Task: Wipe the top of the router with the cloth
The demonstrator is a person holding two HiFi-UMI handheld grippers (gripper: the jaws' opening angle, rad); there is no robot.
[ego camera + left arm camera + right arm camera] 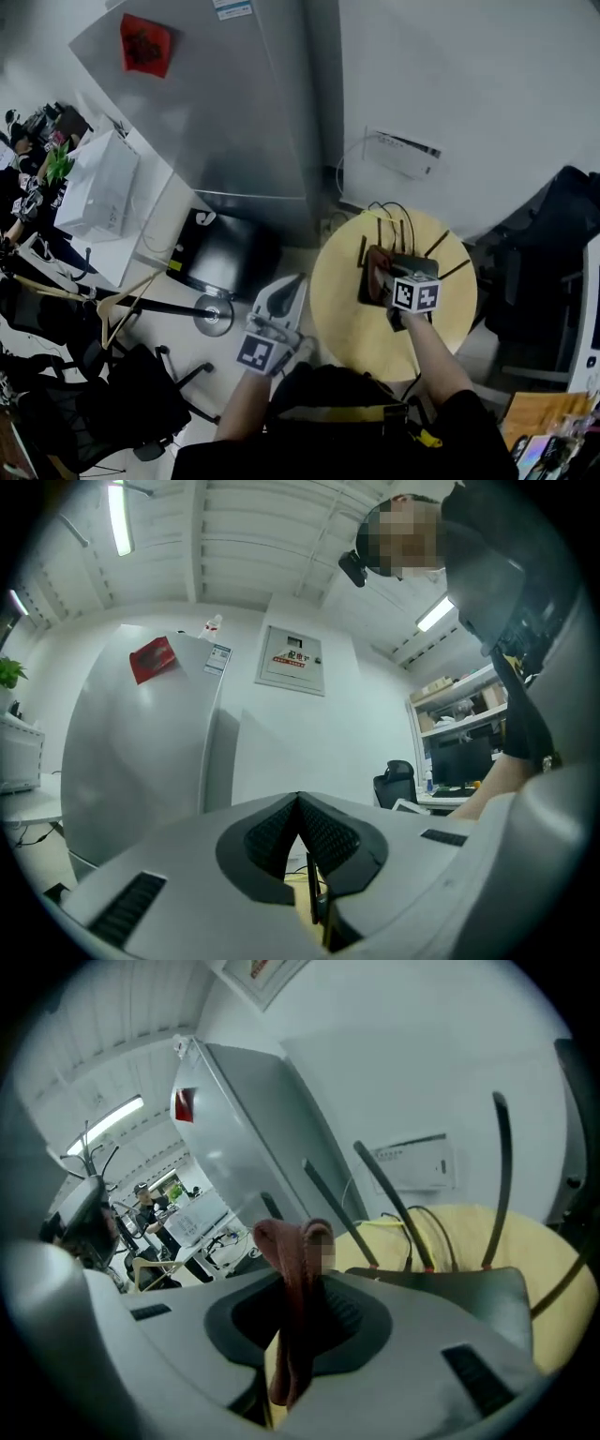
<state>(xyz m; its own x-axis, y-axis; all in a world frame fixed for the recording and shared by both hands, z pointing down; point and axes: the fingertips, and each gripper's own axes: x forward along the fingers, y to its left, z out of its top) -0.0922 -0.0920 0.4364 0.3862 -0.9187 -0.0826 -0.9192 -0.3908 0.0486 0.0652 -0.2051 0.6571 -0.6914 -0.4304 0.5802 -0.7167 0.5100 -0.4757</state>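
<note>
Right gripper (302,1296) clamped on reddish-brown folded cloth (296,1260); cloth sticks up past jaw tips. In head view, cloth at left end of flat black router with upright antennas (409,266); contact unclear. Router sits on round pale-yellow table (349,323), toward far side. Left gripper (300,802) jaws pressed together, empty, held off table's left edge.

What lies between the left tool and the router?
Nothing but a bare stretch of the round yellow table lies between the left tool and the router. The head view shows this.
</note>
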